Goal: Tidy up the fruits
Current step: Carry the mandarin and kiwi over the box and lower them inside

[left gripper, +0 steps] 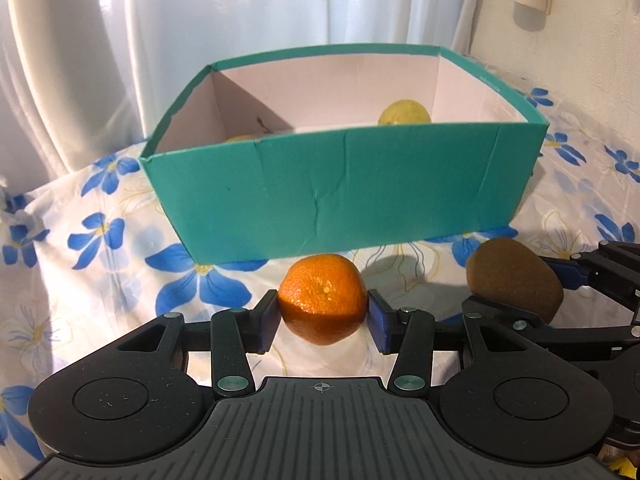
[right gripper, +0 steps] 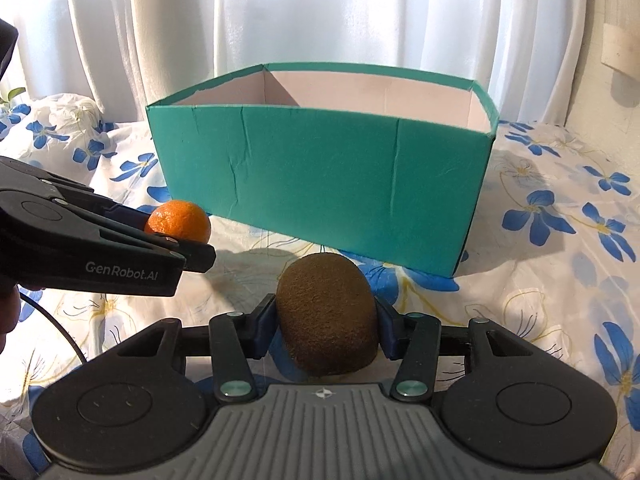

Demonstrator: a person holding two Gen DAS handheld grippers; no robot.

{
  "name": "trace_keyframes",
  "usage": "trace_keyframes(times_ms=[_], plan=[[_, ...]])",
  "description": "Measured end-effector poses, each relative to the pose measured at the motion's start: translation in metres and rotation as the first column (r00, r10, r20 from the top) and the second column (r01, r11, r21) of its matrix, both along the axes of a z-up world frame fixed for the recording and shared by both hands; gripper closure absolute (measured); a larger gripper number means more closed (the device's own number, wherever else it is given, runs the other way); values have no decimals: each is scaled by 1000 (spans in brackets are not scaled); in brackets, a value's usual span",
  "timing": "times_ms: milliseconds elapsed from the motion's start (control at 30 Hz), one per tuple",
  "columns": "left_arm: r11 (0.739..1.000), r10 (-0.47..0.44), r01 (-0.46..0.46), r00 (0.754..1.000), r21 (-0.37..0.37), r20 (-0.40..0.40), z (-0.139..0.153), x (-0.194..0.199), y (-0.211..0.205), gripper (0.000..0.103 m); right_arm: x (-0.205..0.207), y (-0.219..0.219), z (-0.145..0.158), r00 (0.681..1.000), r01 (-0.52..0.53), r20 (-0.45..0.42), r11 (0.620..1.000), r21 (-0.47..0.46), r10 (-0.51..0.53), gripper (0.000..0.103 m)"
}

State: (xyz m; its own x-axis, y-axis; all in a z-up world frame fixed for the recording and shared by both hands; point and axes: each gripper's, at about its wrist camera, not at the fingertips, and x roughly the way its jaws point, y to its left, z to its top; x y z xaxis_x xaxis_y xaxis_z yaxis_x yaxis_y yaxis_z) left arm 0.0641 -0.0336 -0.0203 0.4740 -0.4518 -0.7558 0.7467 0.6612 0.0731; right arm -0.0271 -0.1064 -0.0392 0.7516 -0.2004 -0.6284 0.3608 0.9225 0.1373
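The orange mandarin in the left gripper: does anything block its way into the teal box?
Only the teal cardboard box's own near wall, which rises between the round orange mandarin, clamped in the left gripper, and the open interior. It would probably need lifting over the rim; nothing else visibly intervenes.

My left claw [left gripper: 323,316] is black with dark blue pads [left gripper: 269,322], and the mandarin [left gripper: 322,298] between them is bright orange, pale-speckled, darker on its shaded underside. My right claw [right gripper: 326,326] is black too, with blue pads, a grey ribbed plate at its base and small silver-green rivets; its kiwi [right gripper: 327,314] is a dull fuzzy brown. The box [left gripper: 344,196] is teal outside and pale pinkish-white inside, with a yellow fruit [left gripper: 405,112] in it. The cloth [left gripper: 120,280] is white, printed with blue flowers with yellow centres and thin gold outlines. The curtain [right gripper: 320,12] is white.
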Motion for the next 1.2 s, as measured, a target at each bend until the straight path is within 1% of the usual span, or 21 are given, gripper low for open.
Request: trace_keyframes(times_ms=[167,300,433,567,633,733,833,900,1033,1200], plan=[[999,37,-36,999,-19,31,37,1,-4,52,-11,-8,33,997,37,62,999,-20,-35,53],[999,39,-37,998,-30,57,71,6,-14,52,-13,-22,63,990,78,121,996,-33,-73,53],[996,81,-76,989,-44,122,106,13,-26,52,-3,-37,93,983,102,158,993,-65,-91,53],[994,95,-86,981,-61,168,138,18,-35,52,7,-50,124,977,122,188,988,-96,-103,53],[994,99,-86,977,-73,189,152,21,-39,52,10,-54,137,971,132,212,985,-110,-107,53],[992,111,-96,974,-83,199,168,29,-46,52,17,-56,154,966,136,239,982,-133,-101,53],[989,128,-110,973,-104,194,177,38,-53,52,23,-58,167,963,124,256,981,-147,-84,53],[986,147,-128,971,-107,191,177,41,-55,52,27,-57,170,961,125,263,980,-156,-81,53],[985,162,-147,968,-93,190,163,39,-55,52,31,-57,164,964,118,252,985,-126,-84,53],[987,139,-125,978,-96,156,151,34,-55,52,27,-47,154,972,104,222,987,-123,-74,53]])
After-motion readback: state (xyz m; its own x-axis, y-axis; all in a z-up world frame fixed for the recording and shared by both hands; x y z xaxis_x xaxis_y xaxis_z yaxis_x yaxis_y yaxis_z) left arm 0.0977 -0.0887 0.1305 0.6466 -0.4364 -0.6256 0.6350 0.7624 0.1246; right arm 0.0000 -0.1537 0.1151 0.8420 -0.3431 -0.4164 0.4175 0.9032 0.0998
